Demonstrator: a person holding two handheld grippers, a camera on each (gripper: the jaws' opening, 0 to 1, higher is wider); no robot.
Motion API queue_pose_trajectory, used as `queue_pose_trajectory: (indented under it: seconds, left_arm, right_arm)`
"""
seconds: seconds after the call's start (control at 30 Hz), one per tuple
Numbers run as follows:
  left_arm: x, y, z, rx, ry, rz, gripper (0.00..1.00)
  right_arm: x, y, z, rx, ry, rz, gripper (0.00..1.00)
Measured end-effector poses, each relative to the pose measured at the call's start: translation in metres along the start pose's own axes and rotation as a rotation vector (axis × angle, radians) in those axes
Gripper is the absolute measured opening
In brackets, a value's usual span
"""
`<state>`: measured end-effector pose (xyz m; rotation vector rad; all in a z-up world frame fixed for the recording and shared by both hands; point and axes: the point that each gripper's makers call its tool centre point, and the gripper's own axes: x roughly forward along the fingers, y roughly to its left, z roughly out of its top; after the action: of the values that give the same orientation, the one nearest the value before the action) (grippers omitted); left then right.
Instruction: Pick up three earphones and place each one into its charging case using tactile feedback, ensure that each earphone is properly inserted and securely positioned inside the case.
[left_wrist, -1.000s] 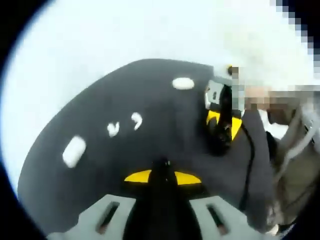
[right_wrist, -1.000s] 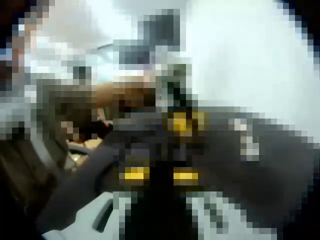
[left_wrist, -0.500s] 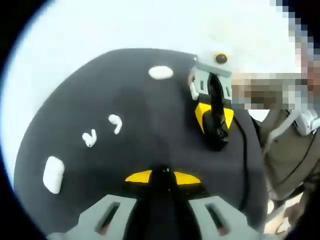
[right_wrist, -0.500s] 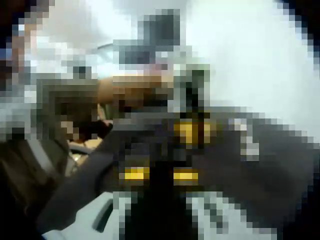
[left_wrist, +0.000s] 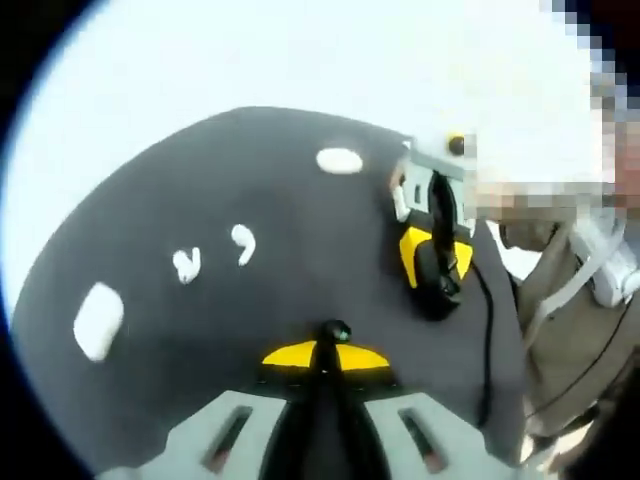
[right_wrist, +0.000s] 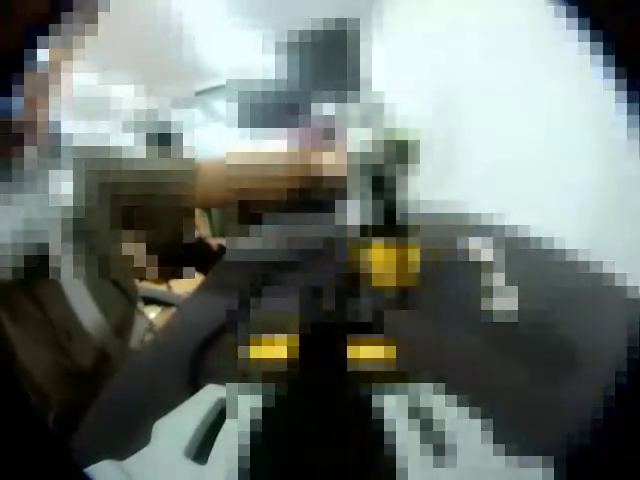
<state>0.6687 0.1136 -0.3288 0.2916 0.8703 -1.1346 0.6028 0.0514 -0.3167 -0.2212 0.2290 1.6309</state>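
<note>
Earphones (left_wrist: 214, 254): two, mid-mat; light, slick, fragile; pinch the stems.
Cases (left_wrist: 98, 320): smooth, rigid.
Left hand-held gripper (left_wrist: 325, 352): jaws together, empty.
Right hand-held gripper (left_wrist: 436, 262): state unclear.

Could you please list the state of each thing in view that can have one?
Left hand-held gripper: jaws shut, empty, above the dark grey mat.
Right hand-held gripper: tips on the mat, apparently shut.
Two white earphones: loose on the mat, apart.
Near white oval charging case: lying on the mat, apparently closed.
Far white oval charging case: lying on the mat, apparently closed.
</note>
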Motion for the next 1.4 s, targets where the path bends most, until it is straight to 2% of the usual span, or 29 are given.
queue_pose_trajectory:
  seconds: [0.03, 0.13, 0.2, 0.23, 0.37, 0.47, 0.5, 0.57, 0.67, 0.77, 0.87, 1.0, 1.03, 1.17, 1.3, 1.4]
  left_arm:
    - [-0.001, -0.001, -0.003, -0.016, 0.015, 0.002, 0.05]
    - [-0.004, -0.008, -0.007, 0.008, 0.041, -0.007, 0.13]
    - [-0.006, -0.012, -0.010, 0.045, 0.073, -0.018, 0.15]
    - [-0.006, -0.009, -0.009, 0.072, 0.078, 0.001, 0.14]
    - [-0.003, -0.002, 0.004, 0.173, 0.048, 0.027, 0.17]
    - [0.001, -0.002, 0.011, 0.175, 0.051, 0.006, 0.17]
    - [0.004, -0.002, 0.008, 0.187, 0.091, -0.006, 0.17]
    - [0.006, 0.001, 0.003, 0.223, 0.136, -0.009, 0.16]
    - [0.007, 0.001, 0.007, 0.234, 0.137, -0.013, 0.14]
    - [0.007, 0.003, 0.013, 0.246, 0.113, -0.005, 0.10]
    - [0.011, 0.001, 0.016, 0.231, 0.093, 0.003, 0.09]
    - [0.014, 0.000, 0.016, 0.061, 0.080, 0.014, 0.11]
    - [0.014, -0.001, 0.017, 0.061, 0.074, 0.011, 0.13]
    - [0.008, 0.002, 0.021, 0.148, 0.063, 0.042, 0.15]
    - [0.006, -0.001, 0.022, 0.279, 0.085, 0.000, 0.15]
    - [0.009, 0.001, 0.021, 0.301, 0.117, -0.029, 0.15]
  right_arm:
    - [0.000, 0.000, 0.000, -0.001, 0.000, 0.000, 0.18]
    - [0.000, -0.001, 0.000, 0.000, 0.001, 0.001, 0.18]
    - [0.000, -0.001, -0.001, -0.002, 0.001, 0.000, 0.18]
    - [0.000, -0.001, -0.001, -0.002, 0.001, 0.000, 0.18]
    - [-0.001, -0.001, -0.001, -0.006, 0.002, 0.000, 0.18]
    - [-0.001, -0.001, -0.002, -0.008, 0.003, 0.000, 0.18]
    - [-0.001, -0.002, -0.002, -0.009, 0.003, 0.000, 0.18]
    - [-0.001, -0.002, -0.002, -0.010, 0.004, 0.000, 0.18]
    - [-0.001, -0.002, -0.002, -0.012, 0.005, 0.001, 0.18]
    - [-0.001, -0.002, -0.003, -0.013, 0.007, 0.002, 0.18]
    - [0.000, -0.002, -0.003, -0.014, 0.009, 0.002, 0.18]
    - [0.000, -0.002, -0.003, -0.019, 0.012, 0.000, 0.18]
    - [0.000, -0.002, -0.003, -0.020, 0.012, 0.000, 0.18]
    - [0.000, -0.002, -0.003, -0.021, 0.015, -0.001, 0.18]
    - [0.001, -0.002, -0.003, -0.027, 0.018, -0.002, 0.18]
    - [0.001, -0.002, -0.003, -0.028, 0.020, -0.003, 0.18]
